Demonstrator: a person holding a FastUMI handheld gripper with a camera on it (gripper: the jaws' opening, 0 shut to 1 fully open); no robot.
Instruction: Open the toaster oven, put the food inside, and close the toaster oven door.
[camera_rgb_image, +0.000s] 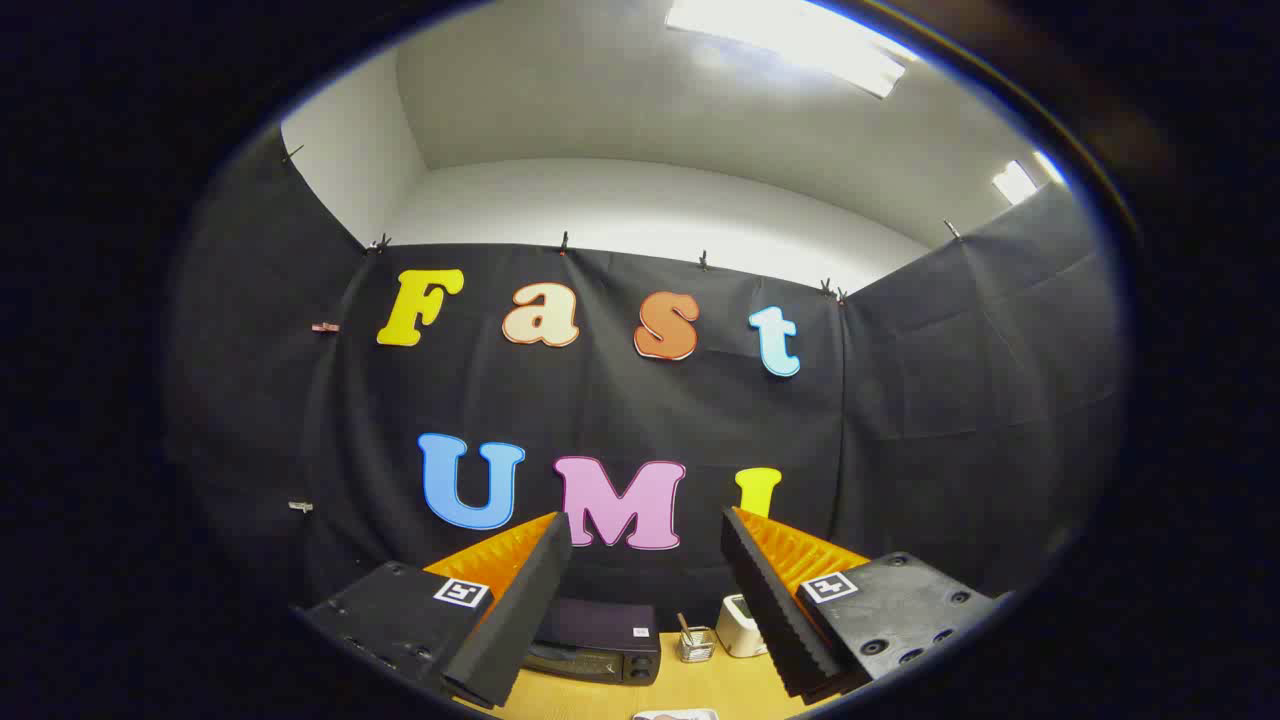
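Note:
My gripper (645, 530) is held high and tilted up toward the booth's back wall, fingers spread apart with nothing between them. Far below and beyond the fingers, a dark toaster oven (600, 645) stands on the wooden table (710, 685), partly hidden behind the left finger (520, 610). Its door looks closed. A small slice of a plate with food (675, 714) peeks in on the table between the fingers, nearest to me.
To the right of the oven stand a small clear holder with sticks (695, 642) and a white box-like device (740, 625), close to the right finger (770, 600). Black cloth walls surround the table on three sides.

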